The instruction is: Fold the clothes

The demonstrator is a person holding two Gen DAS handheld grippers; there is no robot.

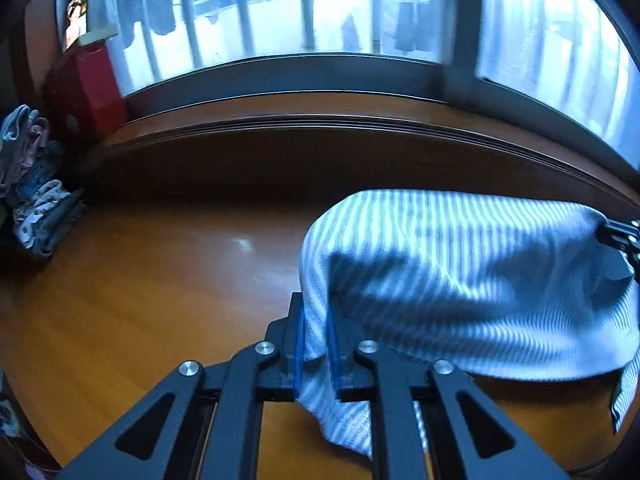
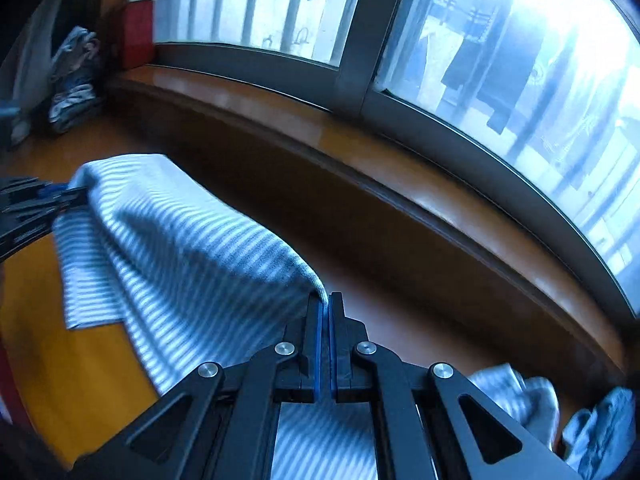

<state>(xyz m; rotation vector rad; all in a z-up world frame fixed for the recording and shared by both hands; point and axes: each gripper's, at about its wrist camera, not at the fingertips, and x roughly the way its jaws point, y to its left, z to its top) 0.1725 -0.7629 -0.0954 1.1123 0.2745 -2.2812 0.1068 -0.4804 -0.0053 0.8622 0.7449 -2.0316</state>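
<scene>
A blue-and-white striped garment (image 1: 472, 280) hangs stretched between my two grippers above the wooden floor. My left gripper (image 1: 316, 320) is shut on one corner of it, with cloth bunched between the blue pads. My right gripper (image 2: 329, 308) is shut on the opposite corner of the striped garment (image 2: 180, 248). In the left wrist view the right gripper (image 1: 618, 236) shows at the far right edge, pinching the cloth. In the right wrist view the left gripper (image 2: 60, 196) shows at the left edge, holding the other end. The garment's lower part droops toward the floor.
A pile of folded clothes (image 1: 32, 184) sits at the far left by a red box (image 1: 86, 88). A raised wooden sill (image 1: 320, 128) and a large window (image 1: 280, 12) run across the back. Loose pale garments (image 2: 560, 412) lie at the right. Bare wooden floor (image 1: 160, 272) lies beneath.
</scene>
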